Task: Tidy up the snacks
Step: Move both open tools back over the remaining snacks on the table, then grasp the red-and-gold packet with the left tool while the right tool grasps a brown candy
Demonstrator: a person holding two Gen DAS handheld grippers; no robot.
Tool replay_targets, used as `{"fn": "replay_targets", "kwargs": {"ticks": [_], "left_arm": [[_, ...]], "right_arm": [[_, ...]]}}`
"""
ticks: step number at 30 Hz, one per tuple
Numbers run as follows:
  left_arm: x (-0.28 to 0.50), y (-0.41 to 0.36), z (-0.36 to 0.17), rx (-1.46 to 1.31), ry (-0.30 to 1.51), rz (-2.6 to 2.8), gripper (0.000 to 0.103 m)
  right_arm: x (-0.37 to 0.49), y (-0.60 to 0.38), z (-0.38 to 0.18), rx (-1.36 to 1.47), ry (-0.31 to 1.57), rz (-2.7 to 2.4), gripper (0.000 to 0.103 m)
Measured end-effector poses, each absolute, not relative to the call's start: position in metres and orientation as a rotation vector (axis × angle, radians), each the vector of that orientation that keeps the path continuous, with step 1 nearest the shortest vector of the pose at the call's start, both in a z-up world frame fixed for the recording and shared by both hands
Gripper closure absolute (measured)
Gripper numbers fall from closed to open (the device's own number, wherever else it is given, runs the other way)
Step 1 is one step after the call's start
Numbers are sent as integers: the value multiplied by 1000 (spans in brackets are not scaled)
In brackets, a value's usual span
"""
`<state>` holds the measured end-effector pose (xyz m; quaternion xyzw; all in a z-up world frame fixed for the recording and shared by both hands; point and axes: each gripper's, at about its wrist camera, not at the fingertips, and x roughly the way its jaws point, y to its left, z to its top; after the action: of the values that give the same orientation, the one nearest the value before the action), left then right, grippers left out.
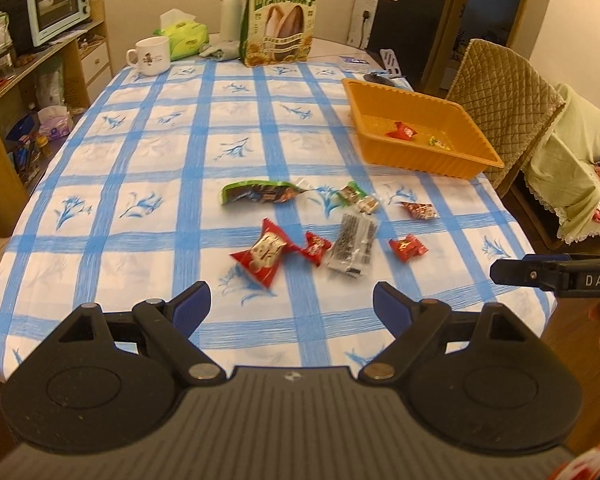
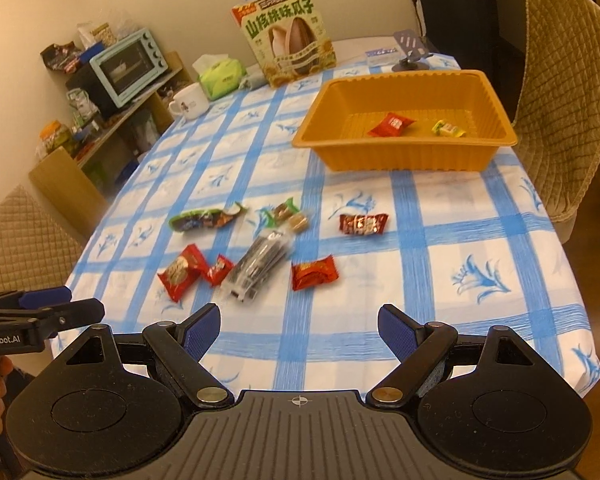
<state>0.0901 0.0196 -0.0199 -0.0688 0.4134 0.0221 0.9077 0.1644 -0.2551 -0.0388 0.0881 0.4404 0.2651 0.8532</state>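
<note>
Several wrapped snacks lie loose on the blue-checked tablecloth [image 1: 148, 152]: a long green packet [image 1: 260, 193], a big red packet [image 1: 265, 254], a small red candy [image 1: 317, 247], a clear packet of dark sticks [image 1: 352, 246], a red candy [image 1: 407, 248] and a dark red one [image 1: 419, 211]. The orange tray [image 1: 380, 96] at the far right holds a red candy [image 1: 400, 133] and a yellow one [image 1: 438, 143]. My left gripper [image 1: 292, 306] hangs open over the near edge, empty. My right gripper [image 2: 299, 324] is open and empty too, short of the red candy [image 2: 314, 273] and the tray [image 2: 496, 100].
At the far end stand a sunflower-seed box [image 1: 281, 20], a white mug [image 1: 150, 55], a green tissue pack [image 1: 186, 36] and a white flask [image 1: 231, 10]. A shelf with a mint oven [image 1: 58, 2] lines the left wall. Quilted chairs [image 2: 568, 96] flank the table.
</note>
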Motion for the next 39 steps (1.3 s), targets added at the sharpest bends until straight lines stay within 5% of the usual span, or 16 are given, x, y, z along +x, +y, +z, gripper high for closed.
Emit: {"fn": "replay_targets", "kwargs": {"ticks": [19,39], "left_arm": [[100,31,-40,-122,881,165,19],[171,12,-81,89,922,103,38]], "right_arm": [[191,-230,-63,43,931,629,19],[243,-223,-83,13,936,660,31]]}}
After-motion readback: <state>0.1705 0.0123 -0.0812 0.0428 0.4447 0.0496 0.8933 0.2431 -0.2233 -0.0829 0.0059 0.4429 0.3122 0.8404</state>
